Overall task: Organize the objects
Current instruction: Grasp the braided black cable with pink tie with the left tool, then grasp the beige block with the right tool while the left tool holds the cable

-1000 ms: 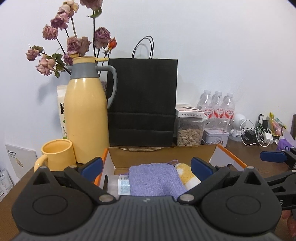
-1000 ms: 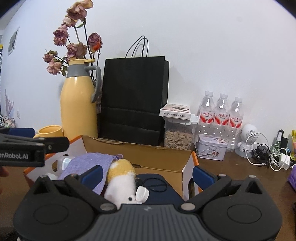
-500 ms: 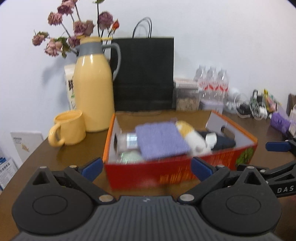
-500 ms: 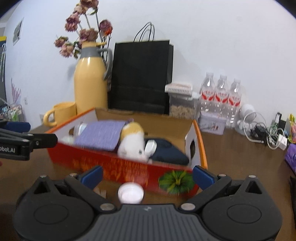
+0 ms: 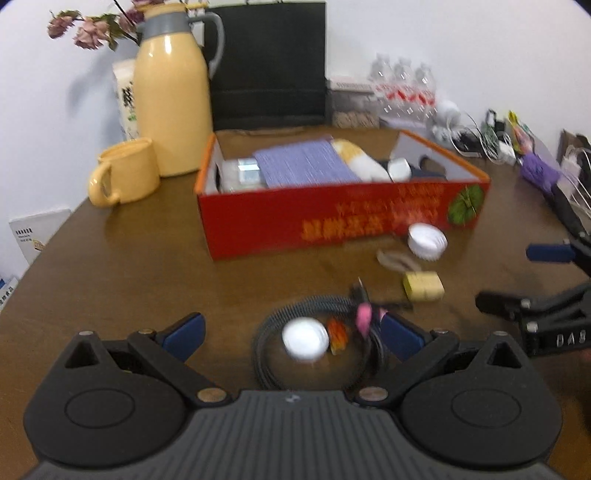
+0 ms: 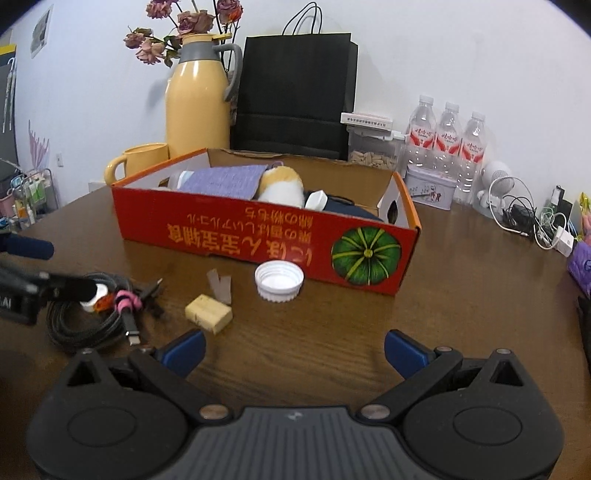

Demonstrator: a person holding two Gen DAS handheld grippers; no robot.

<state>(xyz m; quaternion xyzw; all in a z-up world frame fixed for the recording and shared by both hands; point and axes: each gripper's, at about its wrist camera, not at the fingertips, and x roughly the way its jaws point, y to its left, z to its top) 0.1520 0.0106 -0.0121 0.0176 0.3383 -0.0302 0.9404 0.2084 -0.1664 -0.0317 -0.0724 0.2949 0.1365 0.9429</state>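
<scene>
1. The red box [image 6: 266,240] sits mid-table on the brown table [image 6: 332,332], open at the top, holding a purple cloth [image 6: 225,181], a yellow-white plush [image 6: 282,188], a clear bottle at its left end [image 5: 240,171] and something dark at the right end.
2. Loose things lie on the table in front of the box: a white cap [image 6: 279,280], a yellow block [image 6: 208,314], a grey scrap [image 6: 221,286] and a coiled black cable [image 6: 88,317] with a pink tie [image 6: 127,301].
3. The left view looks straight down on the coil [image 5: 317,339]; a white round thing [image 5: 305,338] and an orange bit [image 5: 337,334] lie in its ring. It is blurred, so finer detail is lost.
4. The right view shows the coil only partly, because the left gripper's finger crosses in front of it.
5. Left gripper [image 5: 291,332]: fingers wide apart, nothing between the pads, hanging over the coil.
6. Right gripper [image 6: 293,349]: fingers wide apart, empty, over bare table near the block and cap.
7. Only the right view shows the box's pumpkin print sharply.
8. Behind the box stand a yellow jug [image 6: 197,103], a mug [image 6: 138,160], dried roses [image 6: 177,26], a black bag [image 6: 295,92], a seed jar [image 6: 373,147], a tin [image 6: 430,186] and three water bottles [image 6: 448,144].
9. Chargers and cords [image 6: 532,221] lie at the right edge.
</scene>
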